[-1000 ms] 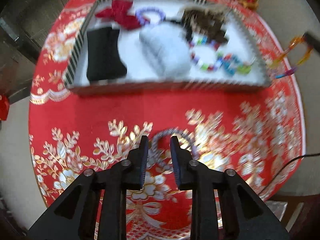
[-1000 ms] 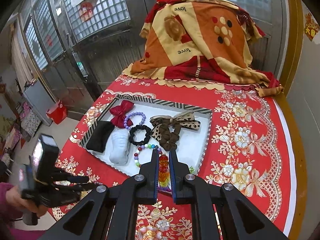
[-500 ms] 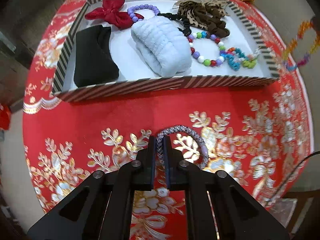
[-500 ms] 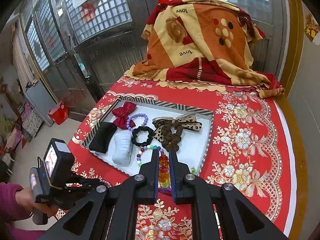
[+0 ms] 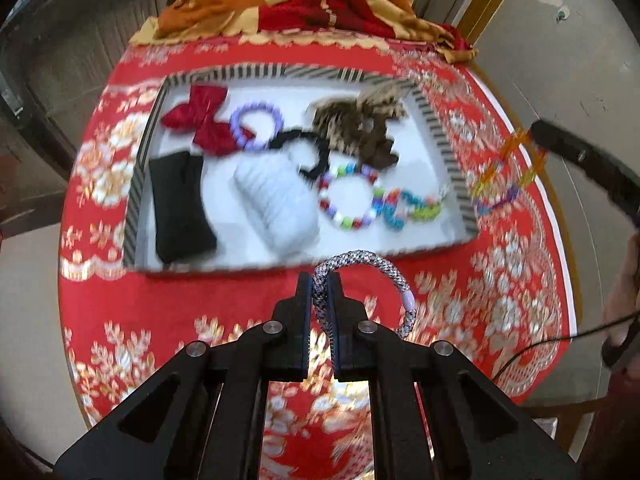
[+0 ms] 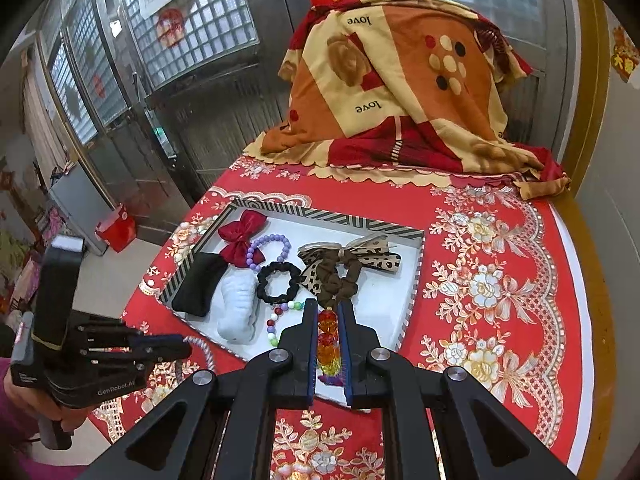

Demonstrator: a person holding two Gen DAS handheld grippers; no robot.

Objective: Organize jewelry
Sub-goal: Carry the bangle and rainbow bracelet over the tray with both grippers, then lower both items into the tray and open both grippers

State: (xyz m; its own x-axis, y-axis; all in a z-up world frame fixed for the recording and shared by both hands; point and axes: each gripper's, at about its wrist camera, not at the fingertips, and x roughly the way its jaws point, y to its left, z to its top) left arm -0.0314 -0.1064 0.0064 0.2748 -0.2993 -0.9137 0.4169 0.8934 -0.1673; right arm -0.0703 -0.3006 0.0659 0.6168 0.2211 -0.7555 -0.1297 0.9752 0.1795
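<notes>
1. The round desk (image 6: pixel 568 240) is covered by a red cloth with gold and white flowers (image 6: pixel 484 292).
2. A shallow striped-rim tray (image 6: pixel 416 280) is laid on the cloth, left of centre.
3. At the far edge, something is draped by an orange, cream and red blanket (image 6: pixel 400 92).

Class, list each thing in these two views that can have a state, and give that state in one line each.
Left gripper: shut on the grey bracelet.
Grey bracelet: lifted, near the tray's front wall.
Right gripper: shut on the rainbow bracelet.
Rainbow bracelet: held over the tray's near edge.
Tray: open, no lid, partly filled.
Red bow: lying in the tray.
Black scrunchie: lying in the tray.
Blanket: draped over something hidden.
</notes>
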